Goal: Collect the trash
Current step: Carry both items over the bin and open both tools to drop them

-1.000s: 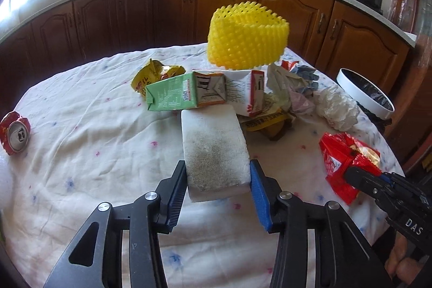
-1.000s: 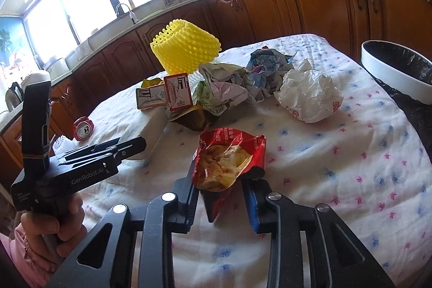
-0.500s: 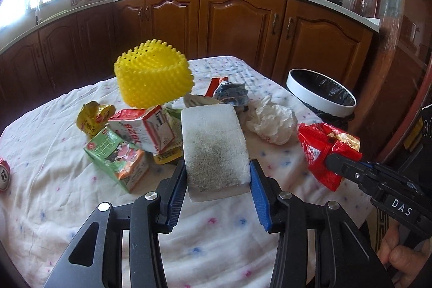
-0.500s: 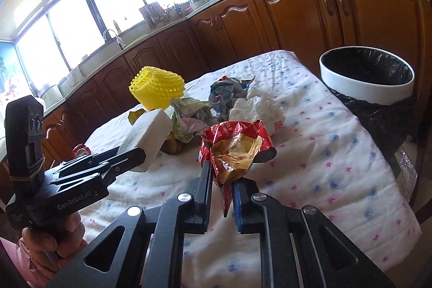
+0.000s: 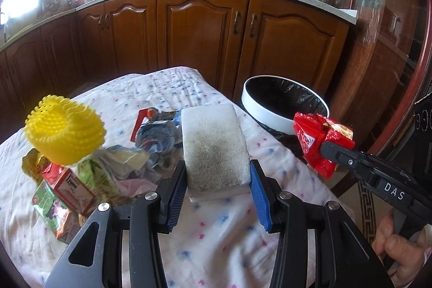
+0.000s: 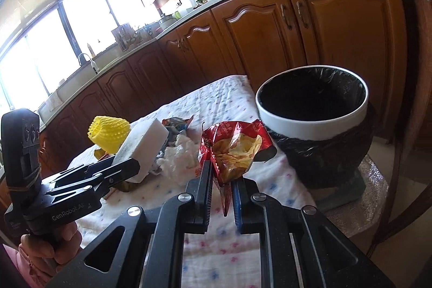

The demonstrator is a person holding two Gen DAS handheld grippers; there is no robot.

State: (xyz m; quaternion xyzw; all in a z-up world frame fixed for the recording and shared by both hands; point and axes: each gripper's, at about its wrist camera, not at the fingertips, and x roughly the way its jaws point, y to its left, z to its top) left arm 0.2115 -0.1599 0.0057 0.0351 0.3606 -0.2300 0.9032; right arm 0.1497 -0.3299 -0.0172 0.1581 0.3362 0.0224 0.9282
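Observation:
My left gripper is shut on a white sponge block with a grey, dirty top, held above the table. The right wrist view shows the same block in that gripper at the left. My right gripper is shut on the lower end of a red snack bag, whose open top shows yellow chips. The bag hangs just in front of the trash bin, white-rimmed with a black liner. The bin stands past the table's right edge.
On the flowered tablecloth lie a yellow foam net, drink cartons, crumpled wrappers and a white paper wad. Wooden kitchen cabinets run behind. A person's hand grips the right handle.
Both grippers have swung right and risen a little with their loads, toward the bin, which now looks larger and closer. The right jaws have squeezed tighter on the red bag.

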